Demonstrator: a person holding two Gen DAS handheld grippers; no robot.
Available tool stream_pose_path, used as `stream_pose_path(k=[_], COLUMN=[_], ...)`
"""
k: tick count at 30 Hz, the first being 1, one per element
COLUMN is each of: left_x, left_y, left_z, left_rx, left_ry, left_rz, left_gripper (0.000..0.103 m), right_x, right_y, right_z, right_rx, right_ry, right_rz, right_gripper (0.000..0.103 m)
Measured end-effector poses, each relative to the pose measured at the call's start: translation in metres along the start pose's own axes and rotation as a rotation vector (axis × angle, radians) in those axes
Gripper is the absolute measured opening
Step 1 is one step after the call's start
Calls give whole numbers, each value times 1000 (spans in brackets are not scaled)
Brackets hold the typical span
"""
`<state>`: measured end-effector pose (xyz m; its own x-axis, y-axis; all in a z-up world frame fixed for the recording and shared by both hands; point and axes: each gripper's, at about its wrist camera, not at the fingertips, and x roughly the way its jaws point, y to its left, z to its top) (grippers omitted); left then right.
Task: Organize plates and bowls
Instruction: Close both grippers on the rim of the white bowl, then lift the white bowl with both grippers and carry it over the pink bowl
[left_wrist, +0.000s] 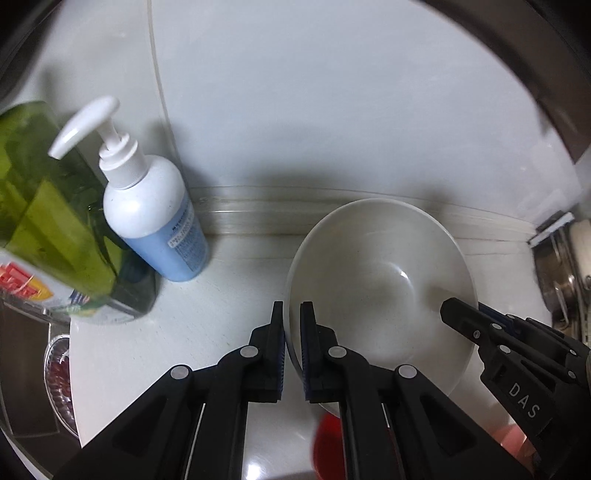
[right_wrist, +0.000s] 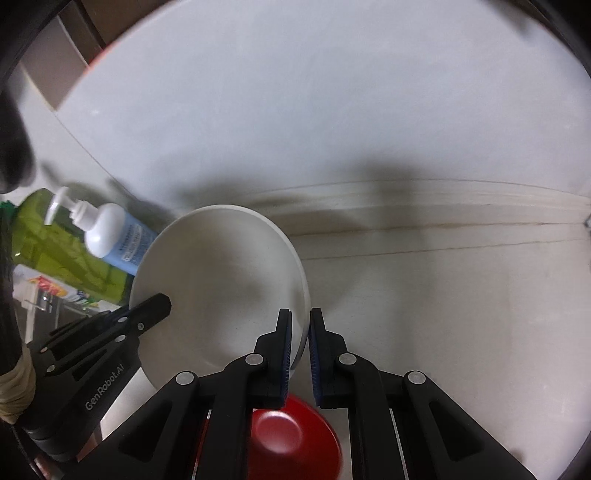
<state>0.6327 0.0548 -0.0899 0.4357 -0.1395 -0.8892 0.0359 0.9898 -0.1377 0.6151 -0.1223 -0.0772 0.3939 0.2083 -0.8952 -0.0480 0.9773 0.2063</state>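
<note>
White bowl (left_wrist: 380, 280) is pinched at opposite rims by left gripper (left_wrist: 291, 328) and right gripper (right_wrist: 300, 336), jaws closed on its wall for balance, apparently lifted above the tabletop (right_wrist: 443, 295) and red bowl (right_wrist: 291, 439).

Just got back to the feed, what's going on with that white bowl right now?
Both tongs are clamped on the white bowl, one on each side of its rim: the left tongs on the rim nearer the pump bottle, the right tongs on the opposite rim. A red bowl sits on the counter beneath it.
</note>
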Motion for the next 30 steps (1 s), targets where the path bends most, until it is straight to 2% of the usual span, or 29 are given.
stream_pose_path(k=[7, 14, 20, 30], left_x=[-35, -69, -69, -70], left_y=[-36, -71, -125, -187], left_z=[-26, -59, -91, -136], left_rx=[48, 117, 191, 305], left_ry=[-73, -91, -66, -9], left_rz=[-10, -67, -128, -201], left_gripper=[9, 9, 9, 10], right_x=[-47, -89, -117, -154], right_y=[-6, -26, -57, -111], right_z=[-29, -72, -109, -170], right_rx=[30, 78, 134, 238], right_ry=[-66, -113, -146, -158], right_rz=[-16, -50, -102, -186], right_gripper=[11, 11, 11, 11])
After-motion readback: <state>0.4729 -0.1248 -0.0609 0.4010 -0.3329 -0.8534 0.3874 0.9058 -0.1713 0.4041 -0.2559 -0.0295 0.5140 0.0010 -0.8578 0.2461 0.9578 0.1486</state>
